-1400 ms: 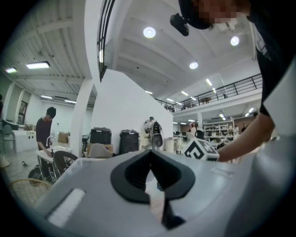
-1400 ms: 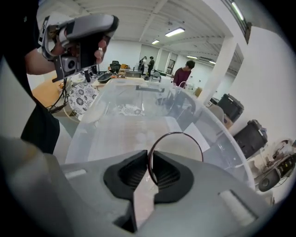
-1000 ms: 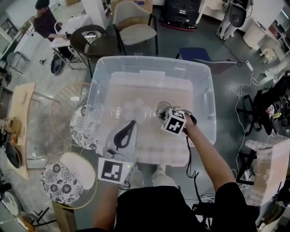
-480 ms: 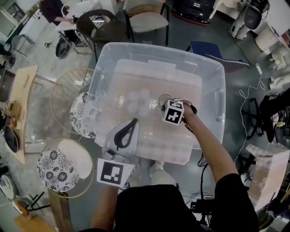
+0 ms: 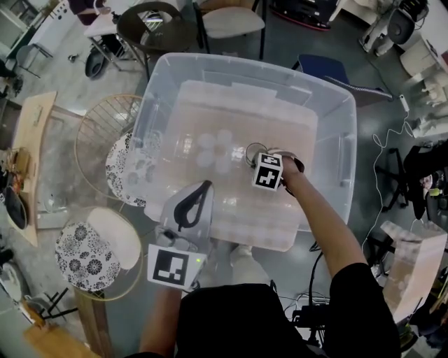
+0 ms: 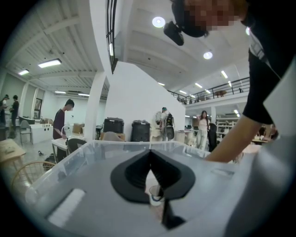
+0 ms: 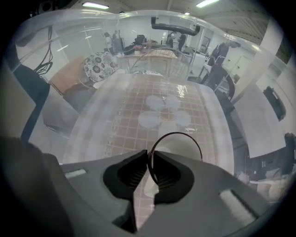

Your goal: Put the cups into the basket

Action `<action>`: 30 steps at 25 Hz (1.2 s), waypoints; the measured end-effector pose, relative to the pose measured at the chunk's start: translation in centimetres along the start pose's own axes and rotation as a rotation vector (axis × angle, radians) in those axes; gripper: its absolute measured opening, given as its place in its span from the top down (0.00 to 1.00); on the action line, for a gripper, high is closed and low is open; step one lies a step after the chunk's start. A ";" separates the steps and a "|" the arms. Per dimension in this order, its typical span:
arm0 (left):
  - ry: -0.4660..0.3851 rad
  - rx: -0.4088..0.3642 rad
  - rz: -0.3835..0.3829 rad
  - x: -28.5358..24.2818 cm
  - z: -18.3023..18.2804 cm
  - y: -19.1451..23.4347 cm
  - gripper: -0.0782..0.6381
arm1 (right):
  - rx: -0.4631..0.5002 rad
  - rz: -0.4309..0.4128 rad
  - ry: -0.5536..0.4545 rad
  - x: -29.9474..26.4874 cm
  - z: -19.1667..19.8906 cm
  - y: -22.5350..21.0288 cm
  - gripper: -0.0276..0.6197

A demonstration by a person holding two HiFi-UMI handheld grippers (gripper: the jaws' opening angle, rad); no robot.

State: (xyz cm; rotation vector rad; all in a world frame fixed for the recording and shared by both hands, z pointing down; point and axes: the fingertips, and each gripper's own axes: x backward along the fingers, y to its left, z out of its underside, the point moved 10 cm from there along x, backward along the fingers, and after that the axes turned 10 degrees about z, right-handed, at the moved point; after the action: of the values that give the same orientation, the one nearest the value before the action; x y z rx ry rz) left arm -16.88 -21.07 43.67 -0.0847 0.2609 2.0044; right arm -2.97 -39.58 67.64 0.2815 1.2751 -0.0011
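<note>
A large clear plastic bin (image 5: 162,78) takes up the middle of the head view. Several clear cups (image 5: 213,148) stand bunched on its floor, and they show in the right gripper view as pale discs (image 7: 161,111). My right gripper (image 5: 261,163) reaches steeply down inside the bin, shut on the rim of a clear cup (image 5: 253,152). In its own view the dark rim (image 7: 178,139) is pinched between the pads (image 7: 164,172). My left gripper (image 5: 190,208) hovers at the bin's near edge, jaws together and holding nothing. Its view looks level over the bin's rim (image 6: 92,147).
Two round wire stools with patterned cushions stand left of the bin (image 5: 126,168) (image 5: 87,255). A wooden board (image 5: 31,157) lies further left. A chair (image 5: 227,17) and a dark round table (image 5: 150,24) stand beyond the bin. Cables and boxes lie at the right (image 5: 409,259).
My right gripper has sunk lower into the bin with the cup still in its jaws. The left gripper has dipped slightly at the near edge.
</note>
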 end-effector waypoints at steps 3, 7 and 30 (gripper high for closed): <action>0.006 0.000 -0.003 0.0 0.1 0.1 0.88 | 0.002 0.009 -0.010 -0.5 0.1 0.1 0.89; 0.013 -0.002 -0.007 -0.1 0.1 0.2 0.88 | 0.018 0.016 -0.014 -0.8 -0.2 0.2 0.89; -0.010 -0.011 0.022 0.8 -0.6 -0.9 0.88 | -0.025 0.091 -0.158 7.4 -2.4 -0.3 0.60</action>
State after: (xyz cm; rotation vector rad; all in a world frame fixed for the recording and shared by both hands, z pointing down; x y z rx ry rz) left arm -16.41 -20.12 42.80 -0.0796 0.2453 2.0280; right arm -3.04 -38.21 59.95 0.3115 1.1039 0.0695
